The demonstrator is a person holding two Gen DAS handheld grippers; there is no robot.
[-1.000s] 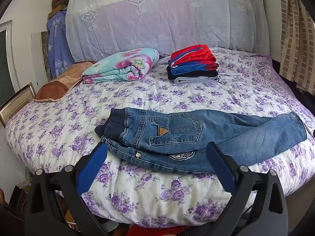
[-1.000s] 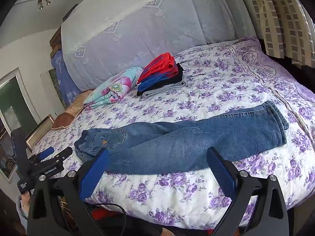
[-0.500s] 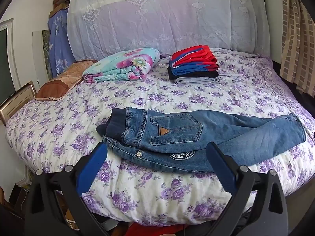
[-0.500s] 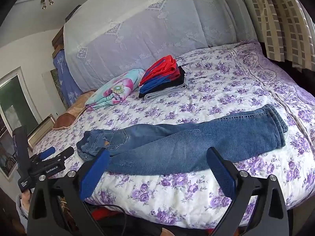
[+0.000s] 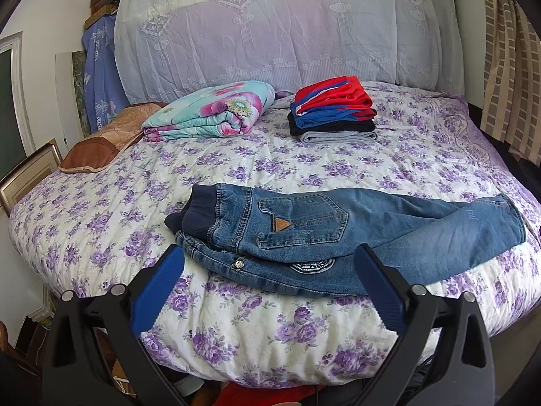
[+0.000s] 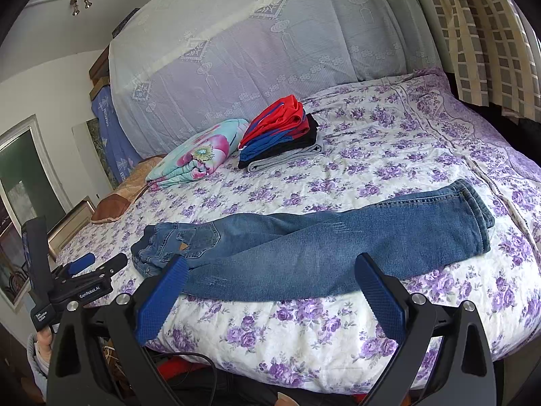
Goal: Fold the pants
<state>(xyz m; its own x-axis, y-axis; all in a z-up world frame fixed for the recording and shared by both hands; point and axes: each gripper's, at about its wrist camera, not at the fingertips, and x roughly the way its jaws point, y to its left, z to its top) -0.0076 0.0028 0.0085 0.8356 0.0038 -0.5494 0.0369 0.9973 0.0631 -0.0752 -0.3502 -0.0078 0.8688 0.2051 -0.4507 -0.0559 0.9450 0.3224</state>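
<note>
Left wrist view: left gripper (image 5: 268,272) released, blue fingers (image 5: 157,289) spread wide, nothing between them, held off the near edge of the bed (image 5: 270,331). Jeans (image 5: 338,233) lying flat on the floral spread just beyond the fingertips, folded lengthwise, waistband ahead of the left-hand finger, legs running past the right-hand finger. Round patch on the lower layer only half visible under the upper layer. Cuff end stretched by the fisheye near the frame's right side. Stack of folded clothes (image 5: 333,110) and folded floral quilt (image 5: 209,111) well beyond, near the headboard cover.

Right wrist view: right gripper (image 6: 270,272) also released, fingers (image 6: 380,294) wide apart and empty, short of the bed edge. Jeans (image 6: 321,247) spanning the gap ahead of both fingertips, cuffs beyond the right-hand finger. Left gripper (image 6: 93,264) seen at far left, beside the waistband; holding hand mostly cut off at frame edge. Underside of bed dark, contents unreadable.
</note>
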